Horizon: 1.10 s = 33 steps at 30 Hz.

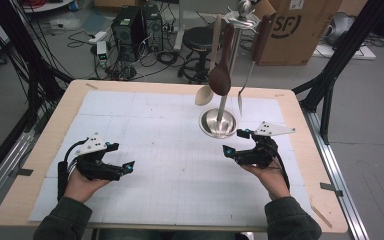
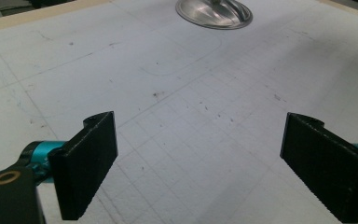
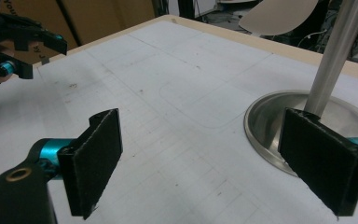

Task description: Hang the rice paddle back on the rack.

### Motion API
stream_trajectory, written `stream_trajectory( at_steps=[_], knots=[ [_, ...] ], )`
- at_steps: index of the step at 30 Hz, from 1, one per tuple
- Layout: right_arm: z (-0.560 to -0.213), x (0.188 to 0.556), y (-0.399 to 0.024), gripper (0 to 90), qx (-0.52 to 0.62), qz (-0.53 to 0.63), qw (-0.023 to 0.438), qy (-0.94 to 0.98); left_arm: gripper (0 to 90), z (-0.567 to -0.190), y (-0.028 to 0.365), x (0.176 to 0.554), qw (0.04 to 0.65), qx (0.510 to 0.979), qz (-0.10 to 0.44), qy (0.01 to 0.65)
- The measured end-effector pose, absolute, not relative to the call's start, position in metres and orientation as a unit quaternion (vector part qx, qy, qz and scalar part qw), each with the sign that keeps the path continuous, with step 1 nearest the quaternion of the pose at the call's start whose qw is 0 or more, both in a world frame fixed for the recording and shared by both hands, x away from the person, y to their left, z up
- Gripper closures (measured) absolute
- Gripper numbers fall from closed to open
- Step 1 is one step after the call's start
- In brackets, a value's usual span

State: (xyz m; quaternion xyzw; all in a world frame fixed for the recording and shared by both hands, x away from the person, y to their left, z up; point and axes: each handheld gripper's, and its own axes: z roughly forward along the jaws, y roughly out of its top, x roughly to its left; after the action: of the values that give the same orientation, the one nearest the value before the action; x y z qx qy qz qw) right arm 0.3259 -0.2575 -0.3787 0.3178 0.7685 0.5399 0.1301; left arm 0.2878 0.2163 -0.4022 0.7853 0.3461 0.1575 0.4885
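Utensil stand (image 1: 219, 123) at counter's (image 1: 40, 150) far right, wooden spoons (image 1: 220, 75) and fork (image 1: 242, 95) hanging. Right gripper (image 1: 234, 142) just beside steel base, fingers wide, empty. Left gripper (image 1: 125, 167) well apart, fingers wide, empty.

we're clearly in some robotics lab, desktop PC towers (image 1: 136, 27) on the floor, cables (image 1: 82, 35) everywhere, cardboard box (image 1: 300, 30), black frame struts (image 1: 352, 42) around our gridded desk (image 1: 160, 150)
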Motion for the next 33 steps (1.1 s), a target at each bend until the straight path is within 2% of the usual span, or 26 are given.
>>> stream_trajectory(
  at_steps=[15, 20, 33],
  knots=[
    [-0.395, 0.309, -0.265, 10.0, 0.327, 0.518, 0.140, 0.778, 11.0, -0.403, 0.218, 0.287, 0.487, 0.785, 0.157, 0.350],
    [-0.396, 0.304, -0.267, 2.9, 0.334, 0.513, 0.149, 0.777, 8.9, -0.404, 0.218, 0.287, 0.485, 0.787, 0.157, 0.349],
    [-0.409, 0.292, -0.275, 1.8, 0.343, 0.510, 0.142, 0.776, 8.1, -0.405, 0.219, 0.286, 0.485, 0.788, 0.155, 0.348]
  ],
)
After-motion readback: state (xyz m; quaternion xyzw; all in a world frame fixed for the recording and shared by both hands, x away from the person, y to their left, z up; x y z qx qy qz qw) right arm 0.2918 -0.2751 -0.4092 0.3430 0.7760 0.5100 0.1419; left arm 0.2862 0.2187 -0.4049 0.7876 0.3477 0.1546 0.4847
